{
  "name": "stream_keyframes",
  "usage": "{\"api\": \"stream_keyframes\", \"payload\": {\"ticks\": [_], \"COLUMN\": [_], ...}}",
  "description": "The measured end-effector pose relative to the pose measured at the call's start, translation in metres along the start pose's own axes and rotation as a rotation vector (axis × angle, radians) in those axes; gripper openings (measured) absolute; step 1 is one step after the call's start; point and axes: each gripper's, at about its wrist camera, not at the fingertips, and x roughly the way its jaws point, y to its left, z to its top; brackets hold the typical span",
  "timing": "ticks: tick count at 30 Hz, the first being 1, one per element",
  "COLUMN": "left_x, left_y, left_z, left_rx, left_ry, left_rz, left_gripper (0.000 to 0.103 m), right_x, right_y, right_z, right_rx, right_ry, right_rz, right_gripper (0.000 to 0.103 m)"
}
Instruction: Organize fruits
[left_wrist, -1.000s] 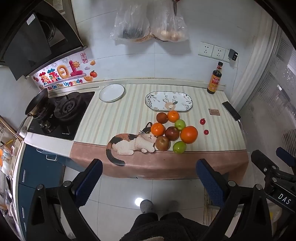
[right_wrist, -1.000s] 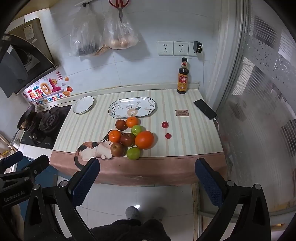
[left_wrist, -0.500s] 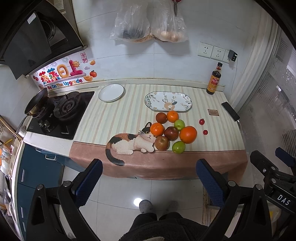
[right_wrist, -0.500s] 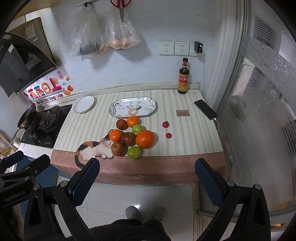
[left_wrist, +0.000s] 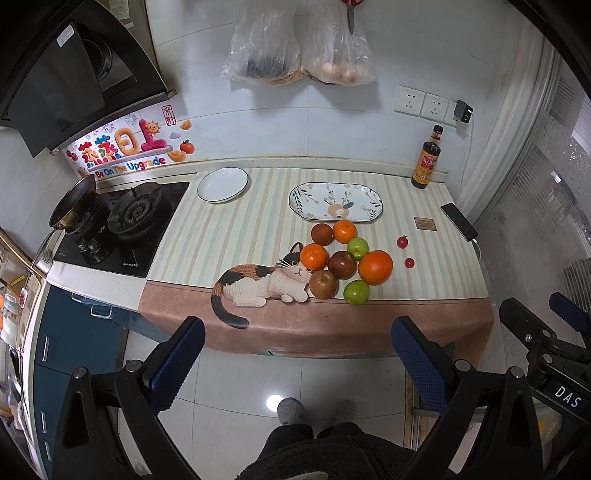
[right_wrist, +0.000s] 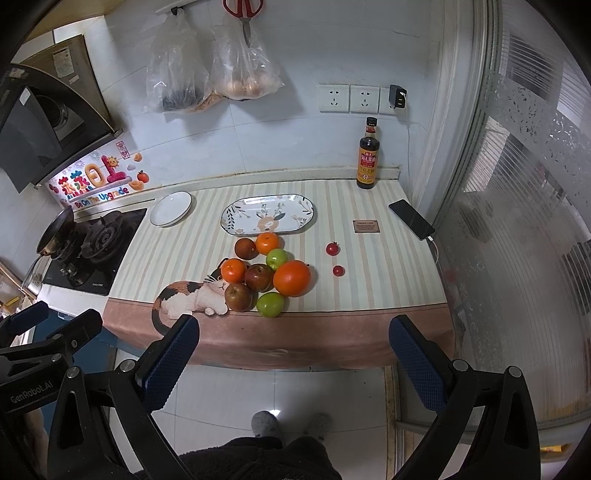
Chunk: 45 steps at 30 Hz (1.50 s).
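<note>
A cluster of fruit lies on the striped counter mat: a large orange (left_wrist: 375, 267) (right_wrist: 291, 277), smaller oranges (left_wrist: 313, 256), dark red apples (left_wrist: 341, 264) (right_wrist: 258, 277) and green apples (left_wrist: 357, 292) (right_wrist: 270, 304). Two small red tomatoes (left_wrist: 402, 242) (right_wrist: 332, 248) sit apart to the right. Behind the pile are an oval patterned platter (left_wrist: 335, 202) (right_wrist: 267, 214) and a round white plate (left_wrist: 222, 184) (right_wrist: 171, 208), both bare. My left gripper (left_wrist: 297, 354) and right gripper (right_wrist: 293, 350) hang open and empty above the floor, short of the counter's front edge.
A gas hob (left_wrist: 118, 225) with a pan (left_wrist: 72, 201) fills the counter's left end. A dark sauce bottle (right_wrist: 368, 155), a phone (right_wrist: 410, 218) and a small brown card (right_wrist: 366, 226) sit at the right. Bags hang on the wall (right_wrist: 214, 85). A glass partition stands right. A person's slippered feet (left_wrist: 314, 410) show below.
Both cameras have shifted only slightly; the counter and fruit sit a touch differently in view. Nothing has been taken hold of and the fruit has not moved.
</note>
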Motion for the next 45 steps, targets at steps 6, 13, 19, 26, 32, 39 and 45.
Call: {"api": "stream_keyframes", "payload": {"ticks": [6, 13, 19, 26, 32, 39, 45], "left_x": [-0.002, -0.003, -0.008, -0.013, -0.013, -0.014, -0.018], "left_y": [0.001, 0.001, 0.003, 0.002, 0.002, 0.003, 0.005], "left_z": [0.000, -0.002, -0.003, -0.004, -0.004, -0.005, -0.003], "left_rx": [-0.002, -0.001, -0.001, -0.002, -0.003, -0.002, 0.001], "left_ry": [0.000, -0.001, -0.005, -0.007, -0.007, -0.012, -0.017], "left_rz": [0.000, -0.001, -0.003, -0.005, -0.004, -0.007, -0.012], "left_gripper": [0.103, 0.103, 0.103, 0.103, 0.103, 0.103, 0.103], "right_x": [-0.002, -0.007, -0.021, -0.020, -0.020, -0.022, -0.023], "right_y": [0.003, 0.006, 0.013, 0.010, 0.009, 0.009, 0.012], "right_z": [0.000, 0.001, -0.001, -0.005, -0.006, -0.006, -0.005], "right_rx": [0.002, 0.004, 0.007, 0.008, 0.007, 0.007, 0.023], "right_ry": [-0.003, -0.003, -0.005, -0.010, -0.011, -0.015, -0.023], "right_rz": [0.003, 0.007, 0.016, 0.011, 0.015, 0.020, 0.021], "right_gripper": [0.103, 0.103, 0.103, 0.103, 0.103, 0.103, 0.103]}}
